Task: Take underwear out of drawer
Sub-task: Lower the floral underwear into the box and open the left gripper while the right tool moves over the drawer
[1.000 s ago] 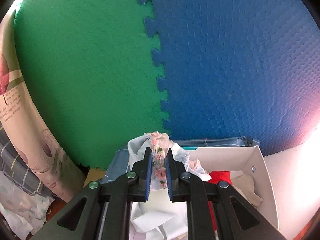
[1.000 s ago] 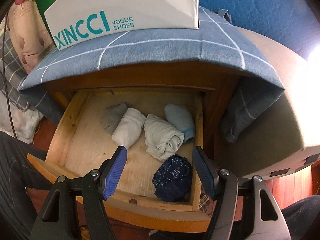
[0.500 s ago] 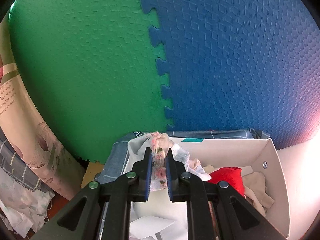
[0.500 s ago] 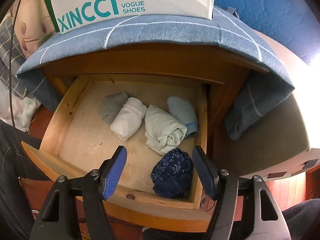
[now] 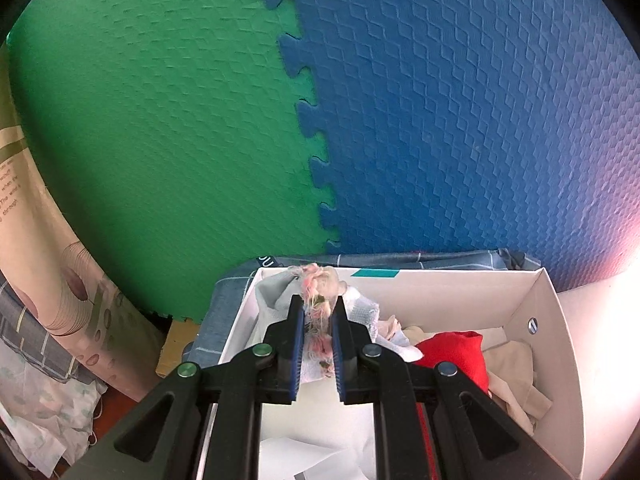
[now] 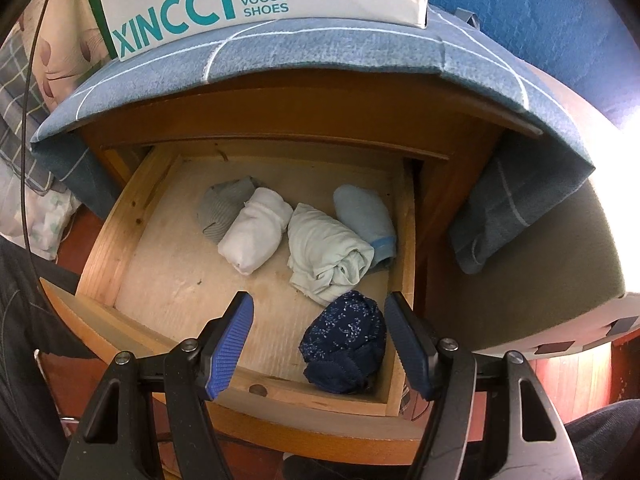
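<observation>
**Foam-Tiled Wall, Wooden Nightstand, Glare From the Right**

Interlocking foam wall tiles, green (image 5: 152,128) on the left, blue (image 5: 480,120) on the right, joined along a toothed seam. Patterned beige curtain (image 5: 52,264) hanging at the far left, with plaid and pale floral bedding (image 5: 32,392) bunched below. Wooden nightstand (image 6: 280,116) draped in a blue checked cloth (image 6: 320,52). Grey-green cushioned seat (image 6: 560,264) just beside it, on the right. Reddish wood floor (image 6: 568,376) beneath. Strong white glare flooding in from the right edge.
</observation>
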Available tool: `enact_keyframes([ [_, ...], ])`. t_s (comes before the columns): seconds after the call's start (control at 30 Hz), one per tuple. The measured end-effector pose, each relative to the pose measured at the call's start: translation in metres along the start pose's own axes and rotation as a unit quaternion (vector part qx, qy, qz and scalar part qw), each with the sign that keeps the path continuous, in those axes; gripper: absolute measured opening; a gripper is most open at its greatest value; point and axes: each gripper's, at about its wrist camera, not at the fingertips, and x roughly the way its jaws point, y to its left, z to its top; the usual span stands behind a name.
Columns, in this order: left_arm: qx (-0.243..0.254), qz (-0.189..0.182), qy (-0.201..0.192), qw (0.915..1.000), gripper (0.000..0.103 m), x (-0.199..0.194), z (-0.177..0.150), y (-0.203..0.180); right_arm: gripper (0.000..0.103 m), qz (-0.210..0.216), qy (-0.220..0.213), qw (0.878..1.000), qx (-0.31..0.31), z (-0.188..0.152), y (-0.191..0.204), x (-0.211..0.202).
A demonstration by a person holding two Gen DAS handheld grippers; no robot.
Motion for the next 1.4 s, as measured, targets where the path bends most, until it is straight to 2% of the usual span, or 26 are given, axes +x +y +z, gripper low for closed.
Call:
enact_keyframes([
  [0.47, -0.007, -0.006, 0.014, 0.9999, 0.012, 0.016, 0.005, 0.0, 0.065, 0.025, -0.007, 1.0, 0.01, -0.002, -0.004, -0.003],
  [0.93, -0.005, -0.004, 0.039, 0.9992, 0.013, 0.041, 0.005, -0.006, 0.065, 0.028, 0.001, 1.0, -0.001, -0.003, 0.002, 0.003],
  [1.4, 0.009, 0.008, 0.049, 0.9987, 0.014, 0.05, 0.002, -0.013, 0.065, 0.029, 0.007, 1.0, -0.008, -0.003, 0.007, 0.006],
])
